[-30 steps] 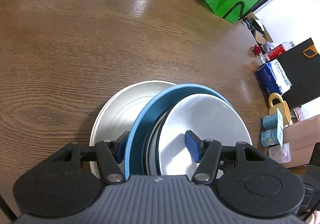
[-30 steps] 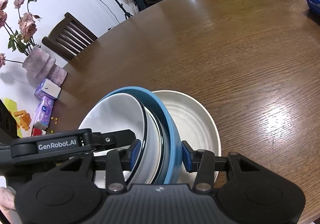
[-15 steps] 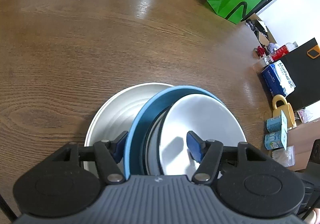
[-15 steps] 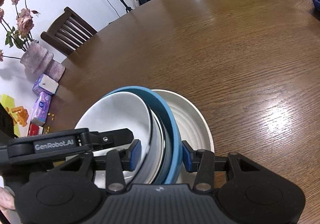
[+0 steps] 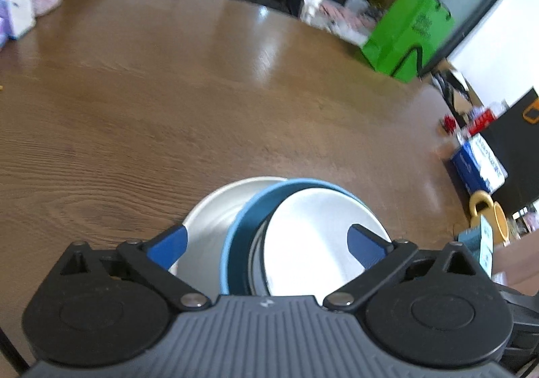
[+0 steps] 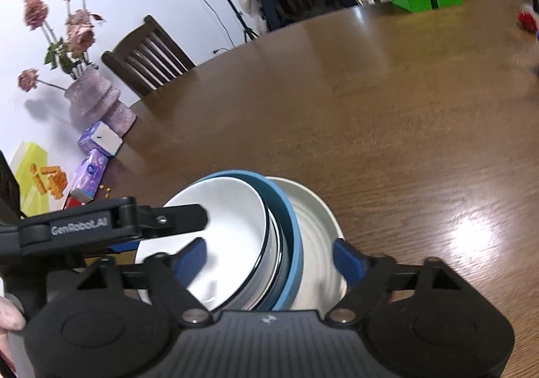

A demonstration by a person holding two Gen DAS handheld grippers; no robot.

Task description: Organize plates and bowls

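A stack of dishes sits on the brown wooden table [image 5: 202, 91]: a white bowl [image 5: 310, 229] nested in a blue bowl [image 5: 242, 226], both tilted on a cream plate [image 5: 212, 213]. My left gripper [image 5: 267, 246] straddles the stack's near edge, its jaws opening, the blue pads clear of the rims. In the right wrist view the white bowl [image 6: 229, 209], the blue bowl [image 6: 291, 233] and the cream plate [image 6: 313, 219] lie between the pads of my right gripper [image 6: 269, 260]. Its jaws are opening too and touch nothing. A black finger [image 6: 168, 221] of the left gripper reaches over the white bowl.
A green bag [image 5: 407, 31] stands beyond the table's far edge. A blue box [image 5: 478, 169] and a yellow mug [image 5: 488, 213] sit at the right. A pink vase [image 6: 97, 105] with dried flowers, tissue packs [image 6: 91, 179] and a wooden chair [image 6: 148, 58] are at the left.
Both grippers were shut on the rims of the nested bowls and have opened wide. Both have lifted and tilted up, so more of the room shows. The stack stays on the table.
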